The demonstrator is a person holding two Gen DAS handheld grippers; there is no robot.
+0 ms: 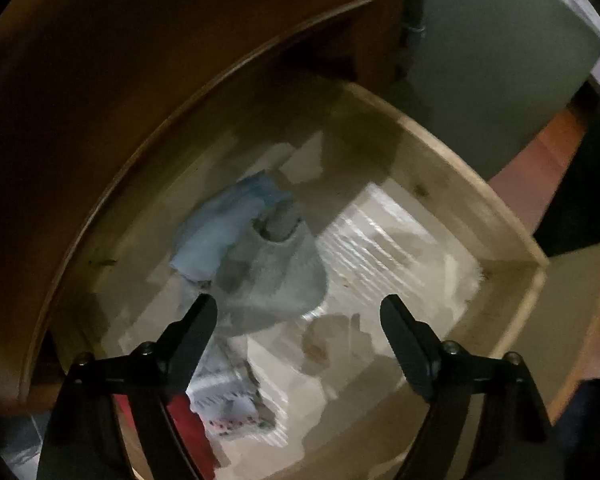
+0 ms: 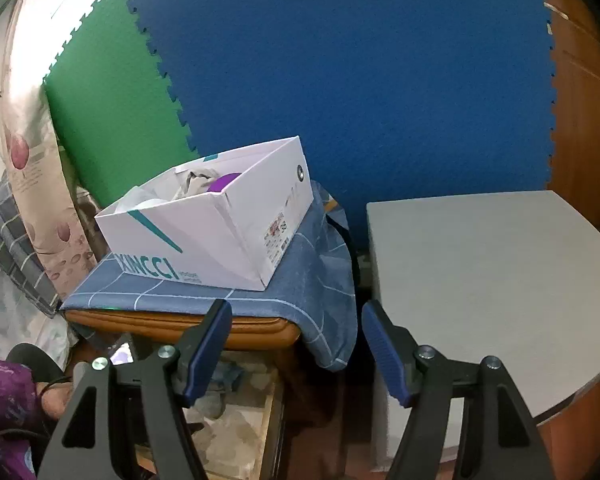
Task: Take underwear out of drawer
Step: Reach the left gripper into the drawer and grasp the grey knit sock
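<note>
Drawer (image 1: 512, 236) open, grey and blue underwear (image 1: 268, 264) lying inside ungrasped, left tongs (image 1: 296, 312) wide and empty just above it, right tongs (image 2: 296, 320) also wide and empty, aimed elsewhere; gripping and lifting out both left.

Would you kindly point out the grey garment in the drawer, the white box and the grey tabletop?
grey garment (image 1: 276, 276), left wrist view, middle of the fabric.
white box (image 2: 204, 240), right wrist view, its long printed side.
grey tabletop (image 2: 492, 264), right wrist view, bare centre.
</note>
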